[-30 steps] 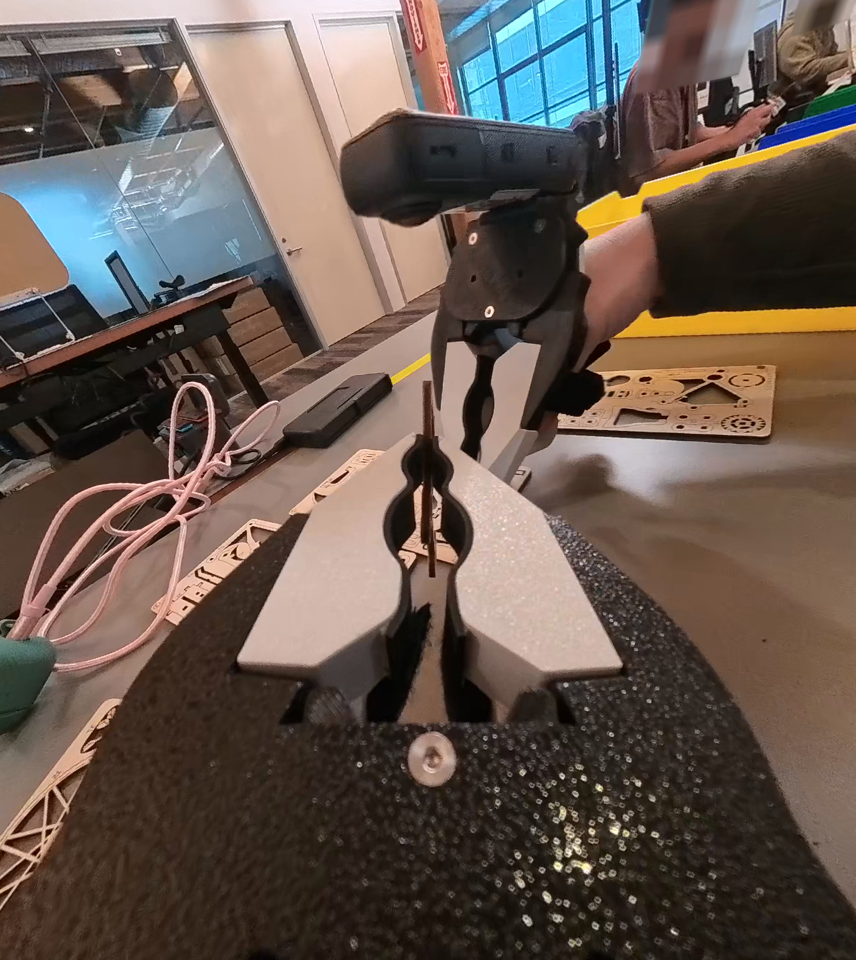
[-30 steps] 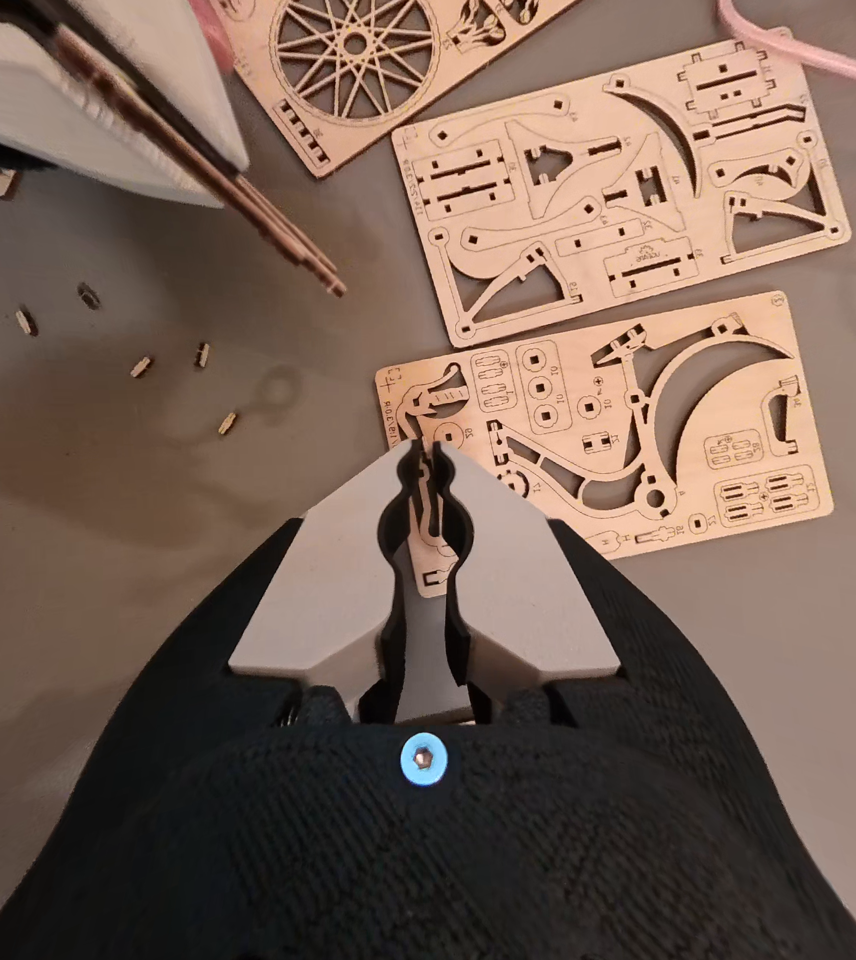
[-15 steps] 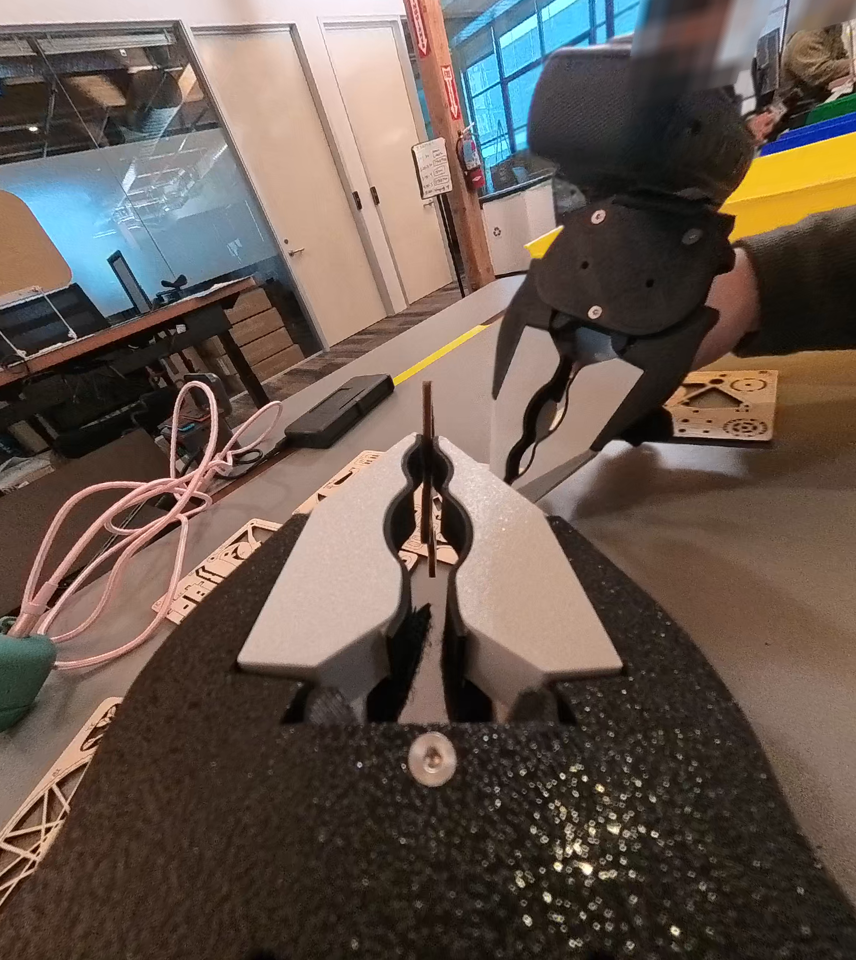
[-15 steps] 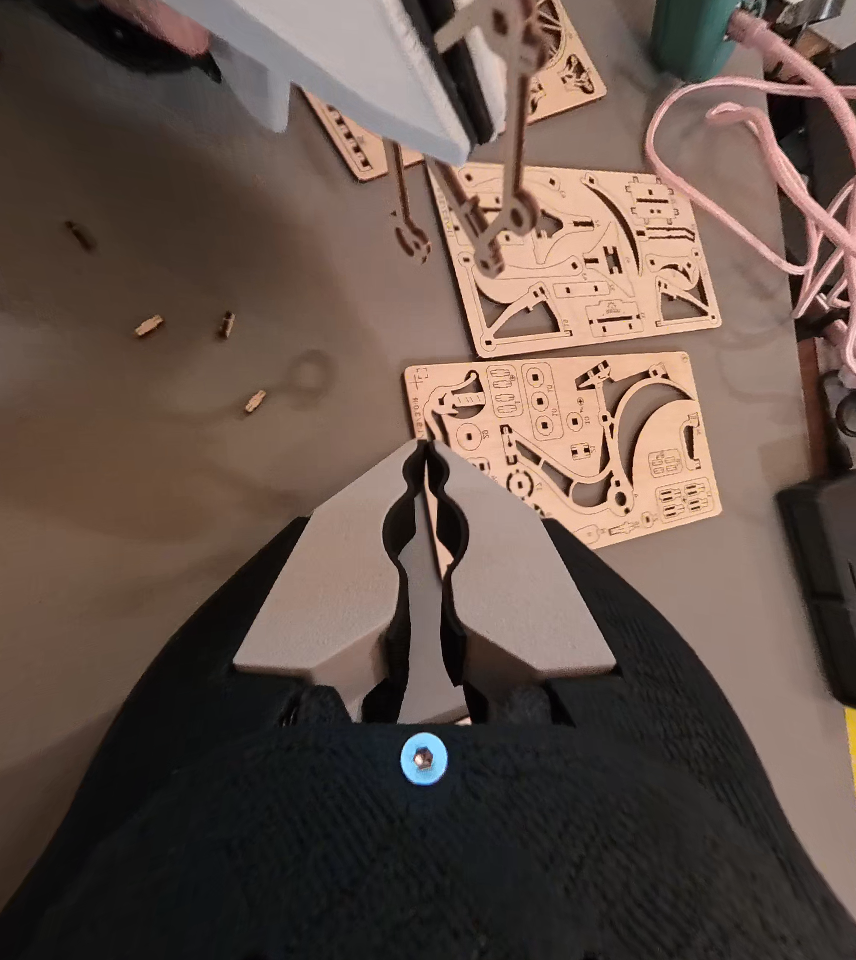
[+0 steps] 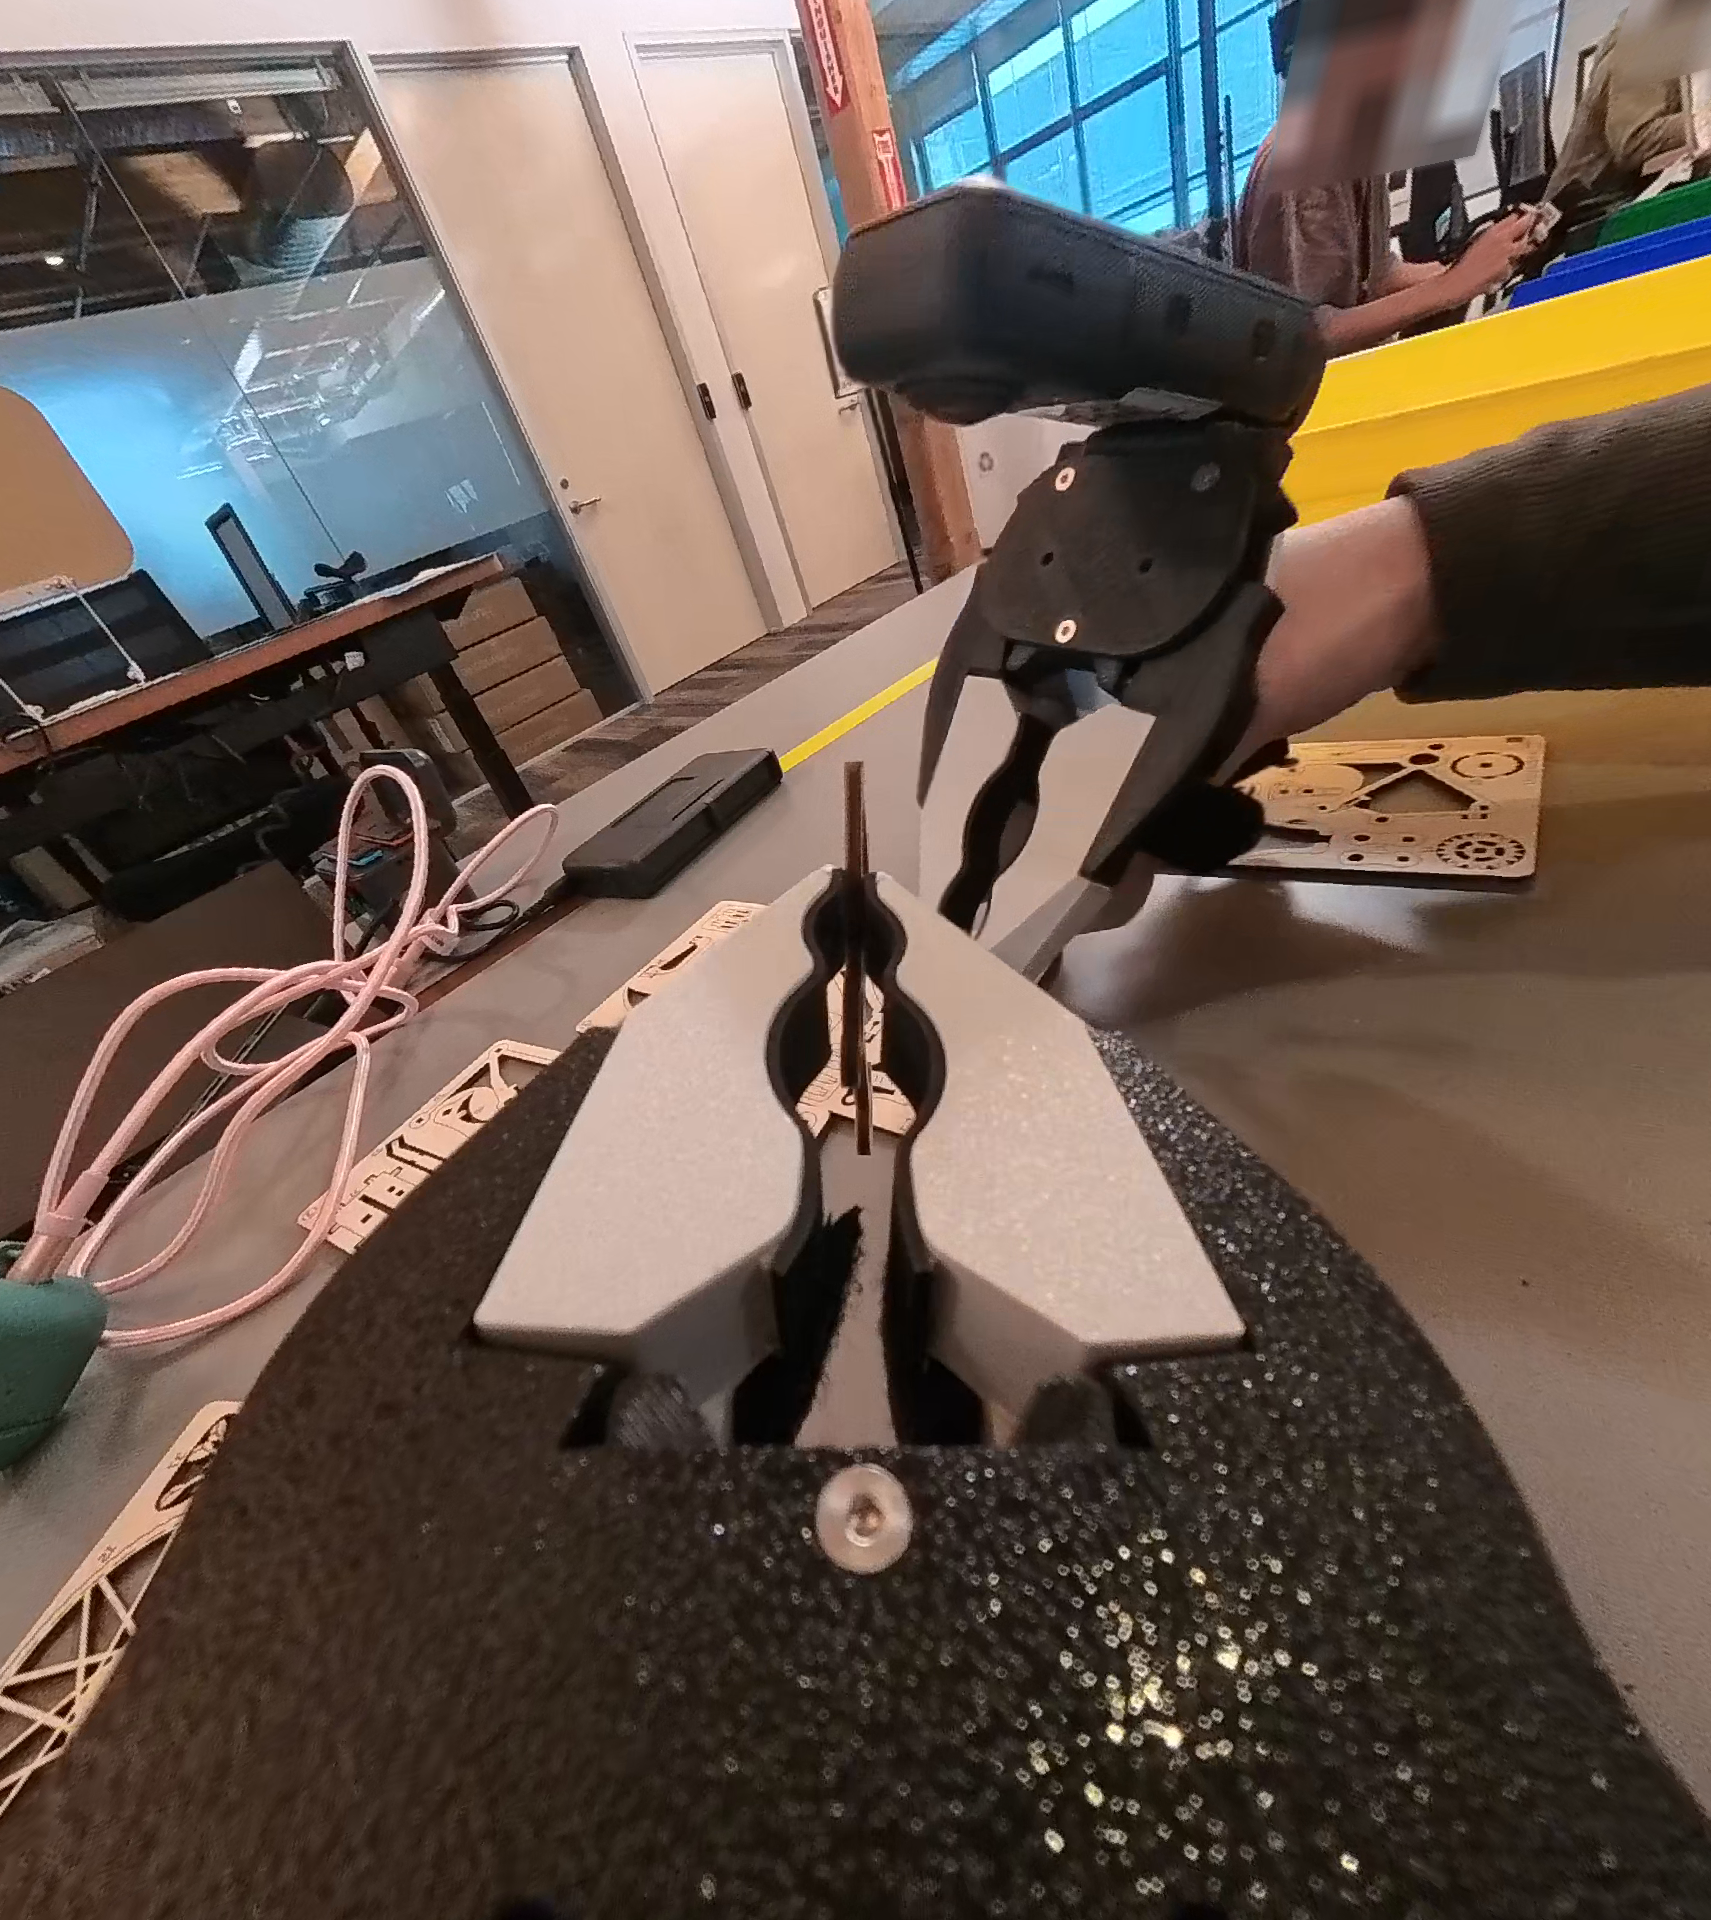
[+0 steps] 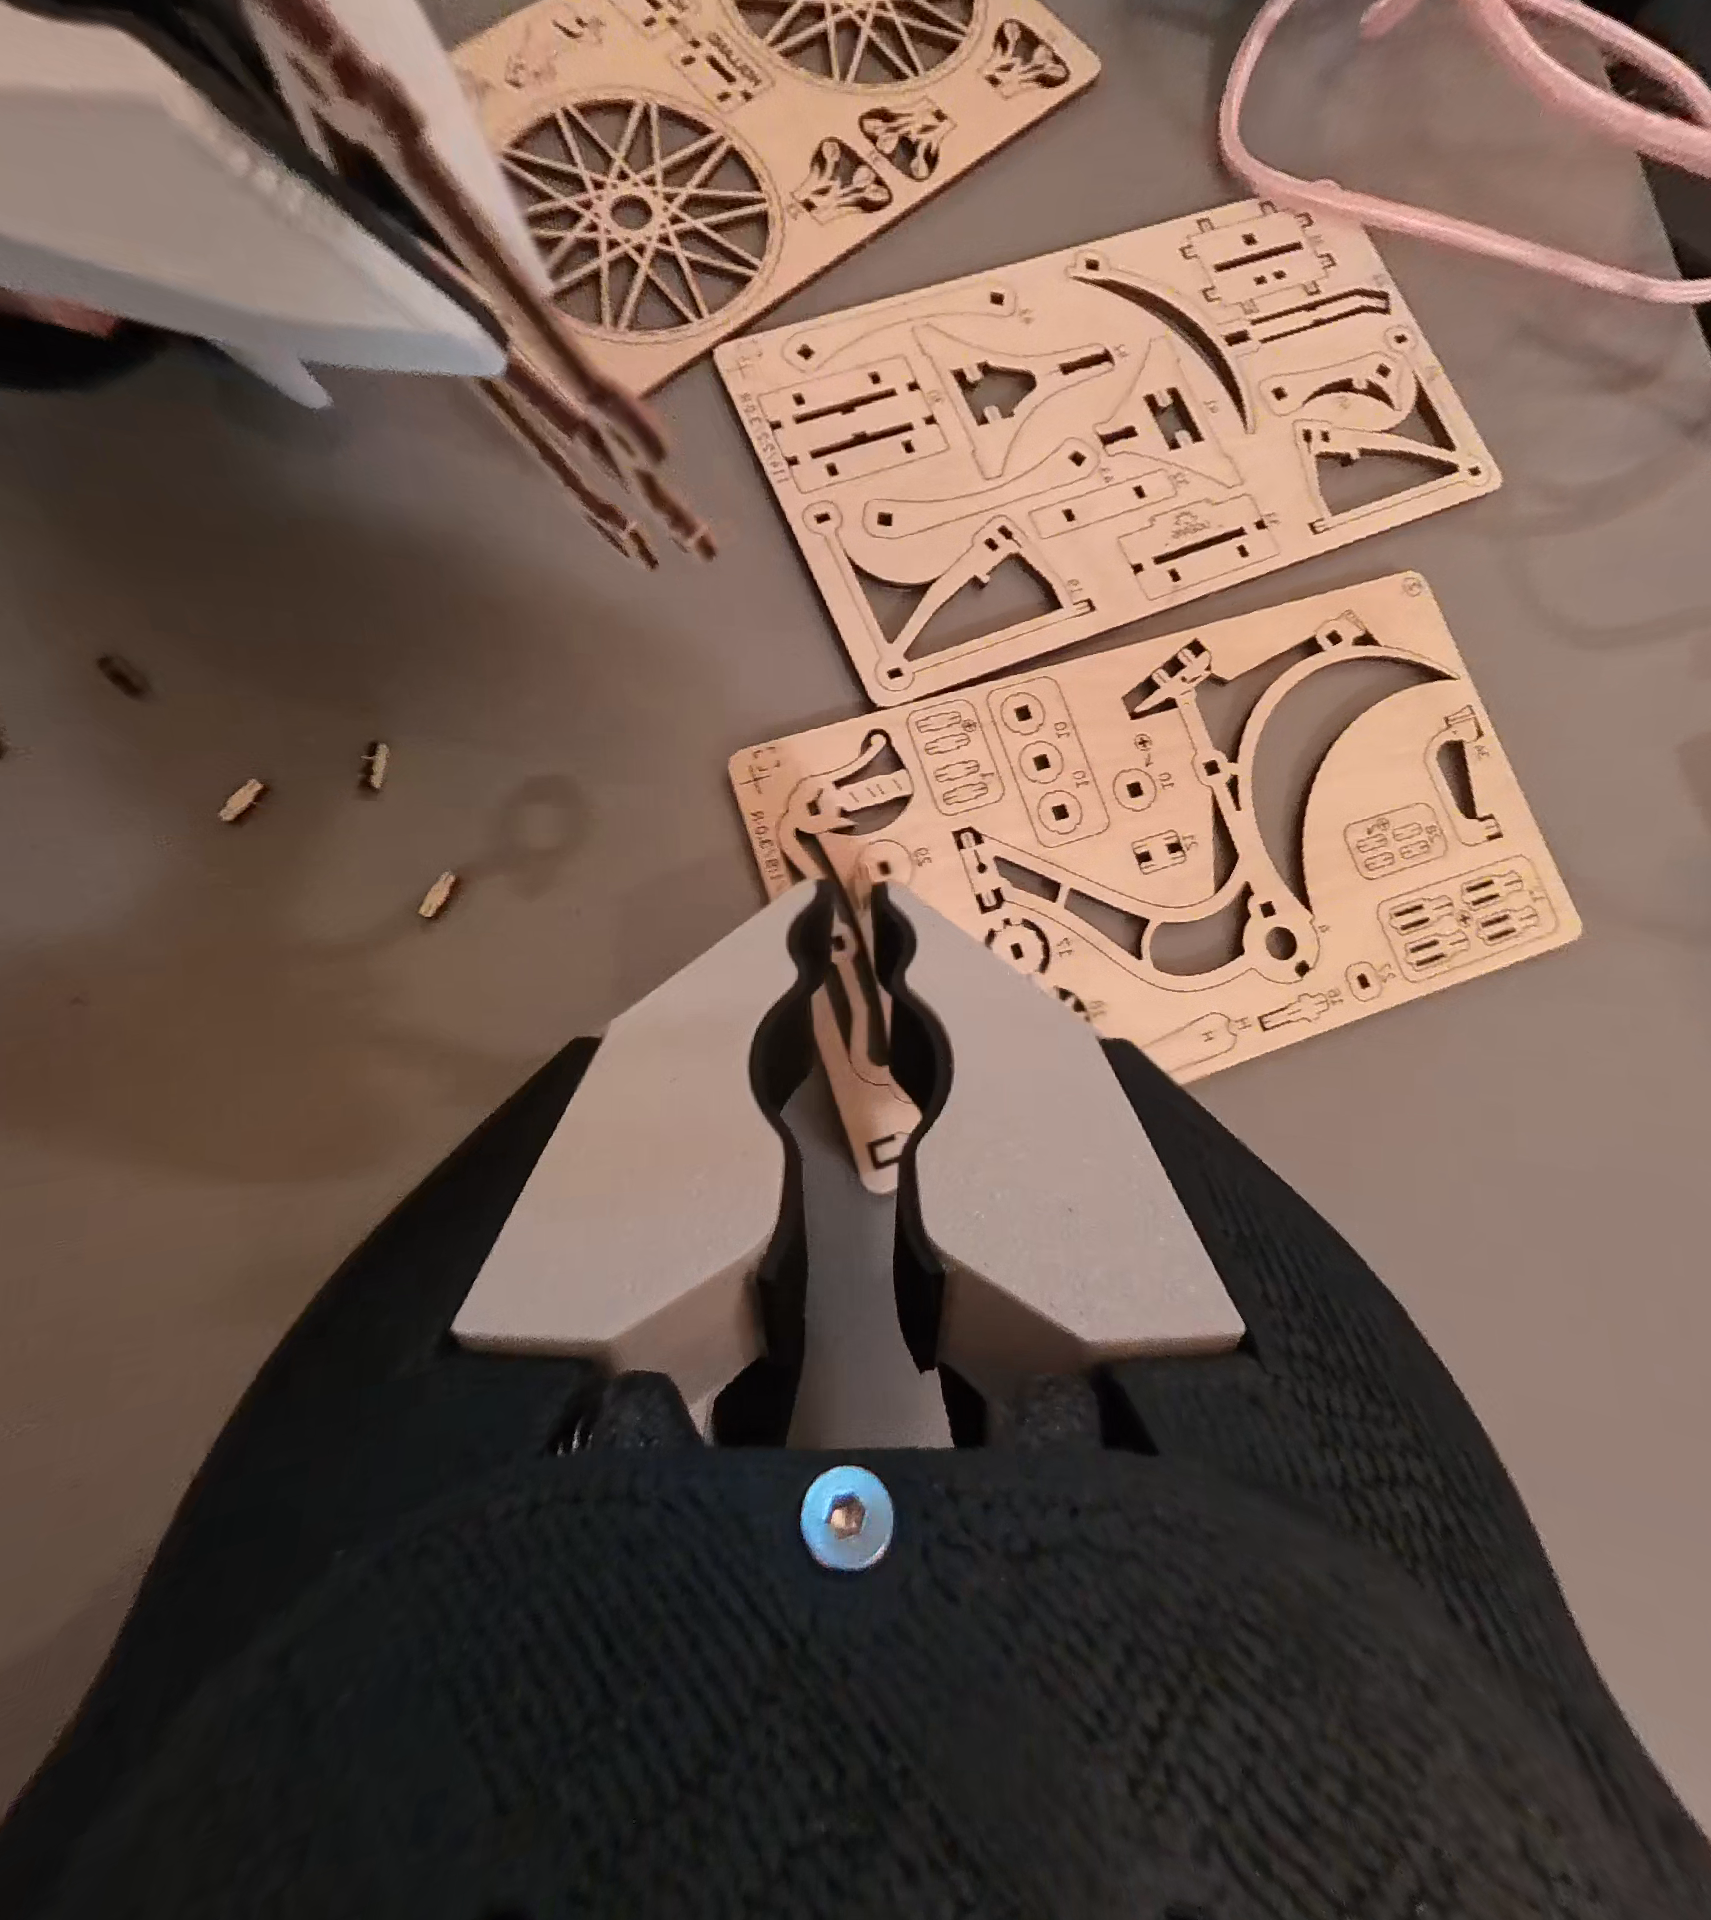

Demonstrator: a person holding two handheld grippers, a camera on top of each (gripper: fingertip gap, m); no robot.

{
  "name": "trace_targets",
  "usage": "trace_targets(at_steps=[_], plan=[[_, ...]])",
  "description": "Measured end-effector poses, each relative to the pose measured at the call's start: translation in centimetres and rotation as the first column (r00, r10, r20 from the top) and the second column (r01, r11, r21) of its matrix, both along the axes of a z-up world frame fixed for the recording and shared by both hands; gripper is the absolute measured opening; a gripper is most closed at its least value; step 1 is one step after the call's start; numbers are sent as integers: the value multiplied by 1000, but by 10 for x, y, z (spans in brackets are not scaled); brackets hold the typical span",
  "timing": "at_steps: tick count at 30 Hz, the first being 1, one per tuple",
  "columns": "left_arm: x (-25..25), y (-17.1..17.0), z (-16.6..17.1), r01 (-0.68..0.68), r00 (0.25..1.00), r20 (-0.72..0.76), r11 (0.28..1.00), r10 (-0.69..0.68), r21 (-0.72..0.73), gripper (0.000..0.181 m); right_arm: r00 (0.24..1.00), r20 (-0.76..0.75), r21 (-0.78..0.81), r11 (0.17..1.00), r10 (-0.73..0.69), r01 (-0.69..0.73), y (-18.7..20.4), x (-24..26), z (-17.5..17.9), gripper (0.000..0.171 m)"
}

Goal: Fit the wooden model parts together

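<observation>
Pink cord (image 5: 238,997) at far left, out of the way. My left gripper (image 5: 856,883) is still clamped on a thin wooden part (image 5: 854,821), edge-on and upright above the table. Half a second ago my right gripper (image 5: 1012,925) was raised and tipped toward that part; now it has dropped back, pointing down at the near corner of the lower part sheet (image 6: 1350,935). So no fit made yet; I read this as going back for the mating piece. Right jaws are narrow, and I cannot tell whether the dark sliver between them is held or is just the sheet's cutout. Loose wooden pegs (image 6: 243,800) lie left of it, the slotted sheet (image 6: 1038,468) and wheel sheet (image 6: 778,208) beyond. The held part hangs close above the right gripper's path back up.
</observation>
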State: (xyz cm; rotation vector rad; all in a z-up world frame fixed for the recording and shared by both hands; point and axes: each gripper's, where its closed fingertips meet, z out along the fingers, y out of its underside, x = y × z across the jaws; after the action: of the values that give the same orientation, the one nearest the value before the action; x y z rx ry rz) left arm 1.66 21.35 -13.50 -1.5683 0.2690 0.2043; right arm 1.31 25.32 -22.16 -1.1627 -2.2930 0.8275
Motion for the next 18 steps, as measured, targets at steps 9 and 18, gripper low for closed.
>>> trace_targets(at_steps=[9, 18], plan=[[1, 0, -1, 5, 1000, -3, 1000, -5, -3, 0, 1000, 14, -20, 1000, -10, 10, -1, -3, -2, 1], [1, 0, 0, 4, 1000, 2, 1000, -4, -1, 0, 993, -104, -15, 999, -50, 48, -7, 10, 14, 0]])
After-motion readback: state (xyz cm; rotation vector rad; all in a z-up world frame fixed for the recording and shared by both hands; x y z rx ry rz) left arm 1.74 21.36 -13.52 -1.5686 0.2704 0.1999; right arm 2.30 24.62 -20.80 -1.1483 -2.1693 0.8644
